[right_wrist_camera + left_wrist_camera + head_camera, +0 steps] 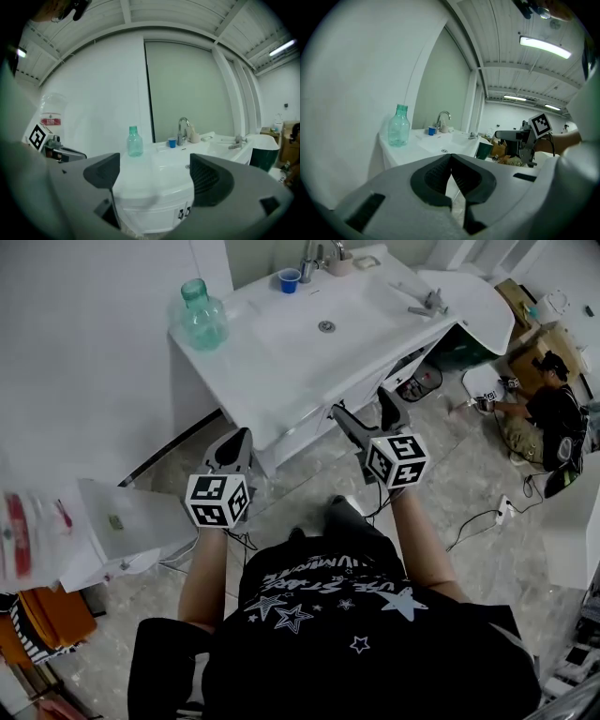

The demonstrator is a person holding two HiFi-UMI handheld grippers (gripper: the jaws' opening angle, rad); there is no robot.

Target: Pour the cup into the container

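While the blue cup (290, 280) stands mouth-up, the bottle (202, 315) (translucent green, round-shouldered) stands neck-up. The left gripper (242, 435) has its jaws together; the right gripper (364, 405) holds its jaws wide apart, empty.

Bottle (202, 315) sat at the desk's (246, 367) upper-left corner, cup (290, 280) further right at the top edge, just beside the faucet (314, 257), basin (361, 307) below them. Left gripper (234, 442) and right gripper (364, 407) were mid-frame, in front of the desk.

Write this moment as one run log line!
place: short of sink | left tongs: shut, empty | right tongs: open, empty | blue cup: by tap, untouched | green bottle: sink corner
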